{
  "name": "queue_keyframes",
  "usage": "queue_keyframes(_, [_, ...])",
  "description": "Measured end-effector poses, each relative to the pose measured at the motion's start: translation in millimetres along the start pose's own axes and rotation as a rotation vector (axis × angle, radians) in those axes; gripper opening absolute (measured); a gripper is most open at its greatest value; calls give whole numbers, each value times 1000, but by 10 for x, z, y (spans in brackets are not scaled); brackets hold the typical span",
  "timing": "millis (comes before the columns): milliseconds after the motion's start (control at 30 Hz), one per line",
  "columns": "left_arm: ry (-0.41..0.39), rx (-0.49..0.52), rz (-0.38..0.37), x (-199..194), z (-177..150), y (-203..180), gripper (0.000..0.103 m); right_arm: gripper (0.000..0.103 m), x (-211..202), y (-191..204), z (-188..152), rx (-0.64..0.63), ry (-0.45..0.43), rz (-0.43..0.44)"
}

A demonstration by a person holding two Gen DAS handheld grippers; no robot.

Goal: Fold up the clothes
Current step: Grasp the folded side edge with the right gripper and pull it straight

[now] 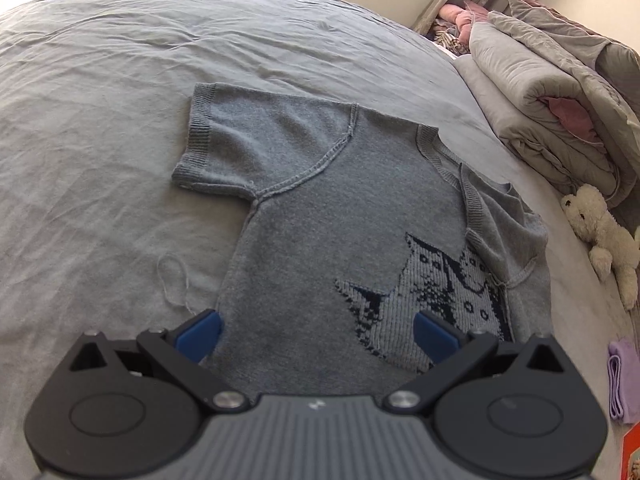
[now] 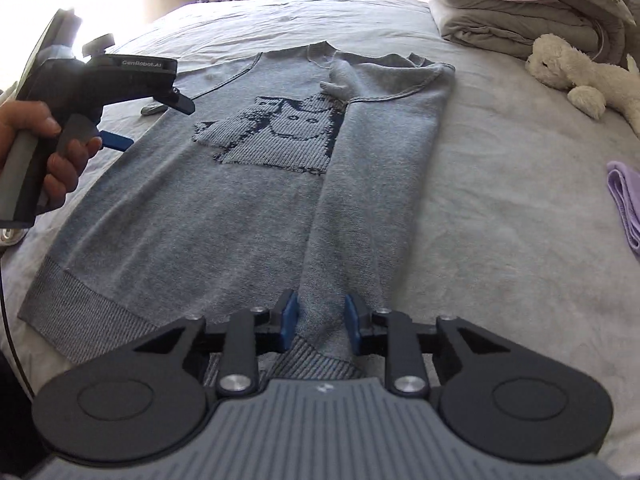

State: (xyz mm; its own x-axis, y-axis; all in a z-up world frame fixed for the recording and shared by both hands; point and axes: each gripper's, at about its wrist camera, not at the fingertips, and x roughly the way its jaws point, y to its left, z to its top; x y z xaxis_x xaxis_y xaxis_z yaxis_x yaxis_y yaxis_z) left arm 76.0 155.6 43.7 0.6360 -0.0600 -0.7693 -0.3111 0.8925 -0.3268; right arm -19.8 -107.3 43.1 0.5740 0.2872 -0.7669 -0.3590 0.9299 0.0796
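On the grey bed (image 1: 100,80), seen from the left wrist, the left tongs (image 1: 316,334) hung spread above a soft knit sweater (image 1: 320,220); its unfolded sleeve could drag askew. From the right wrist, the right tongs (image 2: 321,326) pinched the folded flap's ribbed hem, which might slip free or bunch.
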Motion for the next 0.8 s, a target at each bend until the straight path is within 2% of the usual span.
queue_keyframes(33, [-3,30,-14,-16,-38,-58,103,10,14,-19,-19,10,-2,-17])
queue_keyframes(67, [-5,56,-25,-31,-70,-107,103,8,26,-34,-33,20,-5,-30])
queue_keyframes(167, [-8,106,-43,-68,-127,-180,103,7,-2,-64,-55,56,-18,-36])
queue_keyframes(233, [-9,104,-45,-74,-126,-174,103,9,-56,27,-67,8,-33,-61])
queue_keyframes(267, [-8,99,-45,-75,-123,-165,103,25,-87,103,-81,-31,-35,-74])
queue_keyframes(300, [-6,91,-46,-74,-120,-155,103,28,-118,183,-98,-72,-39,-87])
queue_keyframes(333, [-3,85,-47,-73,-118,-148,103,41,-147,262,-130,-113,-43,-95])
queue_keyframes(367, [0,83,-49,-71,-119,-147,103,45,-169,318,-174,-144,-44,-103])
queue_keyframes(433, [3,89,-53,-71,-137,-168,103,45,-172,375,-266,-172,-37,-148])
queue_keyframes(500, [6,101,-59,-71,-160,-194,103,42,-135,366,-344,-173,-29,-155])
queue_keyframes(567, [21,117,-74,-59,-200,-236,103,22,-119,303,-367,-130,-35,-136])
queue_keyframes(600, [28,122,-81,-53,-217,-251,103,17,-157,218,-336,-58,-47,-97])
queue_keyframes(667, [36,130,-90,-51,-246,-275,103,14,-235,21,-268,107,-71,2])
queue_keyframes(733, [35,140,-93,-52,-267,-298,103,14,-295,-279,-209,345,-97,174])
queue_keyframes(800, [33,143,-94,-54,-272,-309,103,14,-225,-616,-287,630,-92,374])
